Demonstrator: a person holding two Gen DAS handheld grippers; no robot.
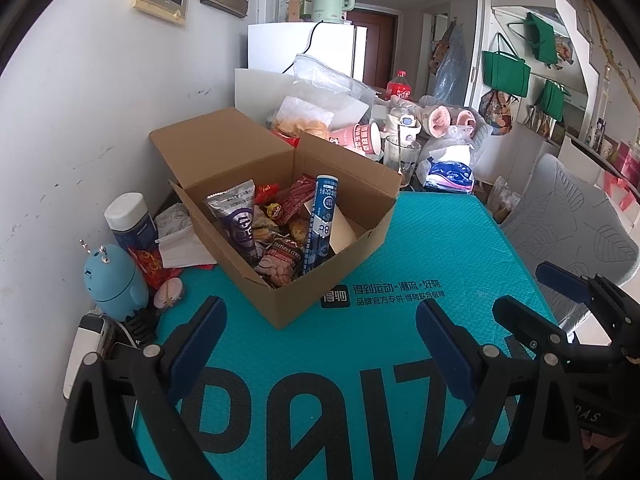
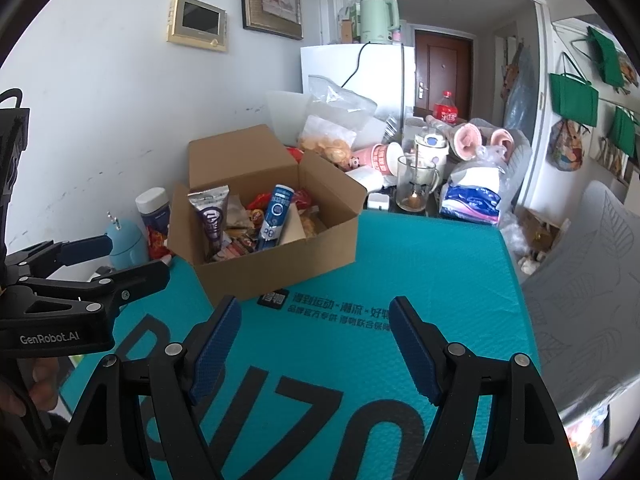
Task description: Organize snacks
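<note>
Left claw [image 1: 320, 344] spread wide, empty; right claw [image 2: 314, 344] likewise, both above teal mat [image 2: 420, 264]. Cardboard box [image 1: 320, 280] of snacks just beyond them; blue tube [image 1: 322, 220] upright inside.

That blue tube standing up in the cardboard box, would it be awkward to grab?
The blue tube looks rigid, so it probably won't crumple. Being round and glossy, it may slip or roll. It leans on loose snack packets in the cardboard box, so neighbours could shift.

Box [image 1: 320, 292] walls hide lower snacks [image 1: 280, 240]; mat [image 1: 400, 240] lettering cut off by gripper arms; small print on tube [image 1: 322, 220] unreadable
</note>
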